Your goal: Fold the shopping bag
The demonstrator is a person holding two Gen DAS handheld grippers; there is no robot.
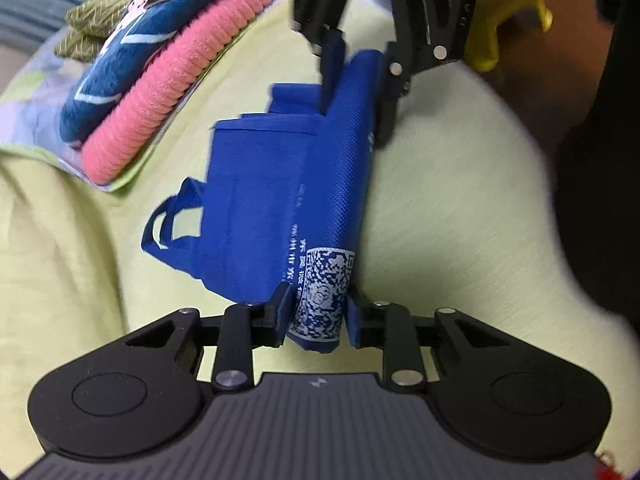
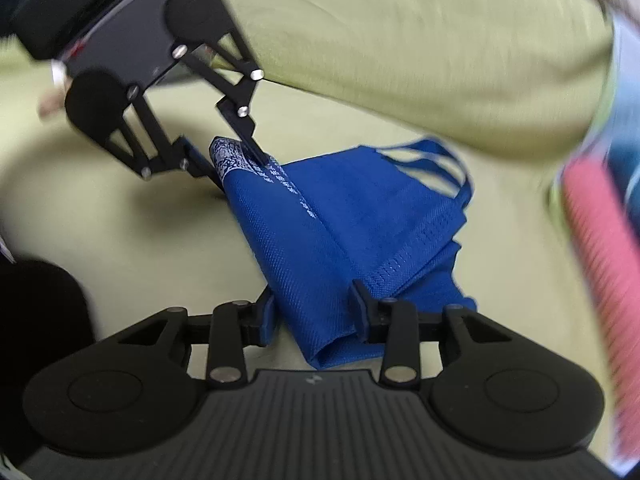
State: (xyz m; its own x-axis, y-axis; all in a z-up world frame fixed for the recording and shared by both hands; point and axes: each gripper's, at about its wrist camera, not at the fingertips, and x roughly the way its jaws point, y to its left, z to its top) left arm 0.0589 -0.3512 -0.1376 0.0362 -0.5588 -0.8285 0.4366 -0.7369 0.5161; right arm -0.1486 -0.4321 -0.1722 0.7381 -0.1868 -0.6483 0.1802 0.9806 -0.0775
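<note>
currently the left gripper (image 1: 318, 316) is closed partway on the printed end of the blue shopping bag (image 1: 280, 200), pads against the fabric. the right gripper (image 2: 314, 316) pinches the opposite end of the same long edge, seemingly in contact. that edge is raised between the 2 grippers; the rest trails onto the yellow-green sheet (image 1: 460, 208), handles (image 2: 436, 164) farthest out. judged progress: bag flattened lengthwise, 1 fold under way, further folds remaining.

L gripper (image 1: 318, 314) – jaws pinched on sth, tilted down | R gripper (image 2: 312, 314) – same, facing L | yellow-gloved hand (image 1: 500, 20) behind R
</note>
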